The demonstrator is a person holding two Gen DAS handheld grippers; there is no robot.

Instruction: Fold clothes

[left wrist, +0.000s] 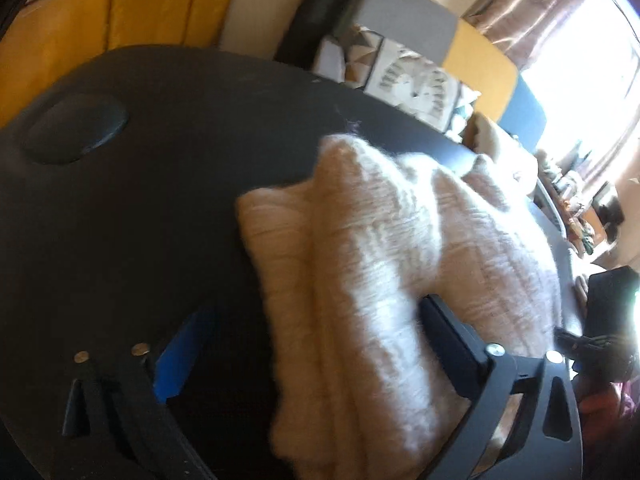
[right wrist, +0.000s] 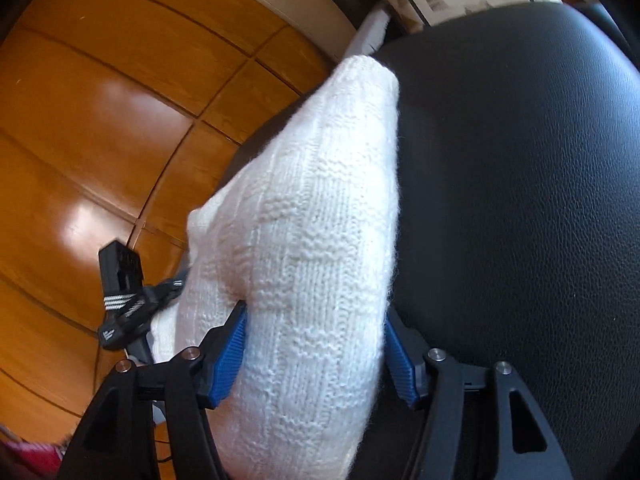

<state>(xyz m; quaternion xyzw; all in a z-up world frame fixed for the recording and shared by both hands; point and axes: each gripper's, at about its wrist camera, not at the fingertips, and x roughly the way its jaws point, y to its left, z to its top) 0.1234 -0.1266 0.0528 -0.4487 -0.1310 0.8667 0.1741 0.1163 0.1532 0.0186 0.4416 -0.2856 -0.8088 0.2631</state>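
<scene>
We see a big black leather seat [right wrist: 520, 200] filling most of both views; it's round-edged, w/ a shallow round dimple [left wrist: 76, 128] at its far left in the left wrist view. Beyond it, orange wood floor [right wrist: 100, 120] on the left and a patterned cushion [left wrist: 416, 88] plus bright window at the far right.

Next largest, the white knit sweater [right wrist: 304, 260] lies folded in thick layers on the seat, near the seat's edge; in the left wrist view the sweater [left wrist: 380, 260] sits right of centre, blurred.

Right gripper [right wrist: 316, 352]: jaws about half wide, blue pads on both sides of the sweater's near end. The left pad [right wrist: 230, 360] presses into the knit; the right one sits at its edge, so we read it as holding the sweater.

Left gripper [left wrist: 316, 344]: jaws wide. Its right finger rests on the knit, its blue-padded left finger [left wrist: 184, 356] is over bare seat, apart from the cloth, gripping nothing.

A small black device [right wrist: 120, 300] hangs left of the sweater.
</scene>
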